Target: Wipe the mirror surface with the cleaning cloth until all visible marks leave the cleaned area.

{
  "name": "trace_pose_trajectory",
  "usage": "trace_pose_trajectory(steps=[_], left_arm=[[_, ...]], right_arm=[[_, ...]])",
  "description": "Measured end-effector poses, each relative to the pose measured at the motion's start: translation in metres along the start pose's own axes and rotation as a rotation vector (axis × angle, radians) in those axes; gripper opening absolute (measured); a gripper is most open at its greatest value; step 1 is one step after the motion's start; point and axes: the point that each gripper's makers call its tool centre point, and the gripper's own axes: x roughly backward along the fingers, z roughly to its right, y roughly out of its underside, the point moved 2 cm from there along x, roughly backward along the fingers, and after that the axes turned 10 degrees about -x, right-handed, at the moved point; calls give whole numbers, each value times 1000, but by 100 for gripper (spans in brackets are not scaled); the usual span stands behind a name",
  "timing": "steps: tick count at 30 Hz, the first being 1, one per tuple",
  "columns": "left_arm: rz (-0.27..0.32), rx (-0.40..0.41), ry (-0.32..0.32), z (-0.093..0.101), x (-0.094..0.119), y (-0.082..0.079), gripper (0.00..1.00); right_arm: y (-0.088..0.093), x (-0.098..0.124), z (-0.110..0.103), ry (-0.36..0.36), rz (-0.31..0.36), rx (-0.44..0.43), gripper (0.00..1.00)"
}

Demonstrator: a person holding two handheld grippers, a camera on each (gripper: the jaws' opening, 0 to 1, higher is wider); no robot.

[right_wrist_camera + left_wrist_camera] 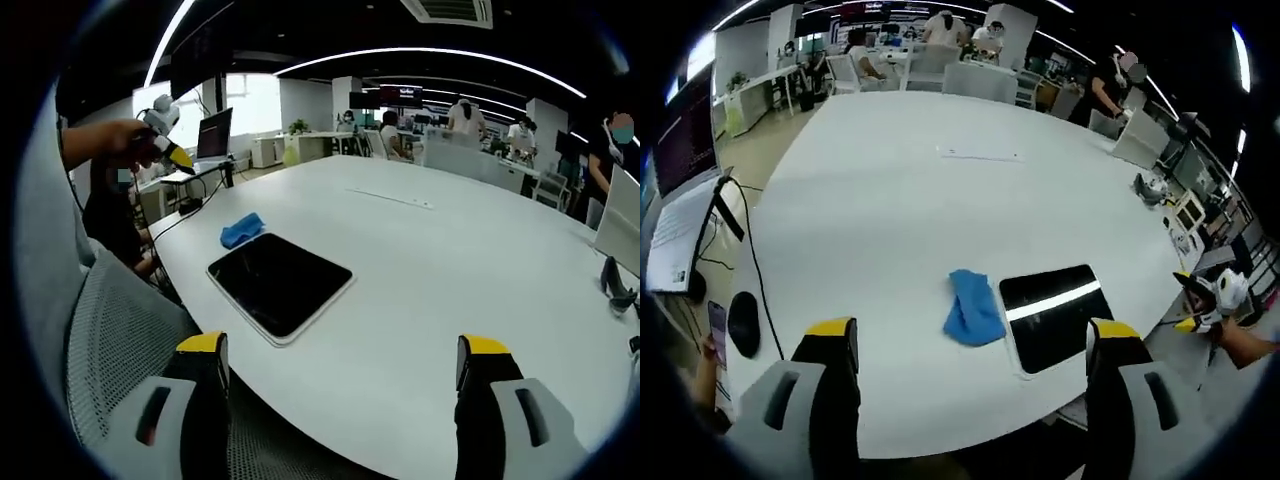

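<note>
Mirror [279,283] and cloth [241,230] on white office table [420,280].

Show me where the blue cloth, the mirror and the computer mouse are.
blue cloth [973,308]: left gripper view, middle of the fabric.
mirror [279,282]: right gripper view, centre of the dark glass.
computer mouse [743,323]: left gripper view, its top.

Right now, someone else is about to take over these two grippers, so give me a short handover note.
Left gripper: open, empty, held above the table edge.
Right gripper: open, empty, off the near edge, beside a mesh chair.
The mirror lies flat on the white table; the blue cleaning cloth sits crumpled just beside it.
Done: nothing visible; cloth not picked up.
Left: grasp the cloth and wipe the mirror. Marks cannot be made out from here.
</note>
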Motion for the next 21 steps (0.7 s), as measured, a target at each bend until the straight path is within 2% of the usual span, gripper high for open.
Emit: trace_pose_trajectory(steps=[2, 4, 6, 7, 8, 10, 14, 16, 17, 19, 21], left_arm=[[-16, -8, 11, 0, -3, -3, 89], [-69, -16, -19, -5, -7, 1, 79], [-59, -14, -19, -7, -13, 0, 75], [-46, -9, -9, -7, -18, -1, 74], [4, 56, -6, -6, -26, -3, 77], [-33, 47, 15, -4, -35, 5, 83], [-80, 36, -20, -8, -57, 19, 75], [-75, 44, -29, -10, -69, 22, 73], [-30, 48, -19, -8, -78, 18, 74], [-39, 57, -16, -6, -86, 22, 76], [-36, 59, -30, -5, -92, 24, 68]], right_arm=[[-2, 0, -1, 3, 3, 4, 93], [-2, 0, 0, 10, 5, 4, 93], [-7, 1, -3, -1, 39, -24, 93], [-7, 1, -2, 4, 36, -13, 93], [-7, 1, -1, 15, 34, -4, 93], [-7, 1, -1, 18, 31, -7, 93], [-7, 1, 1, 26, 39, -10, 92], [-8, 1, 1, 28, 44, -11, 91], [-8, 1, 1, 31, 45, -6, 91], [-8, 1, 1, 36, 46, 2, 89], [-7, 2, 2, 39, 46, 4, 87]])
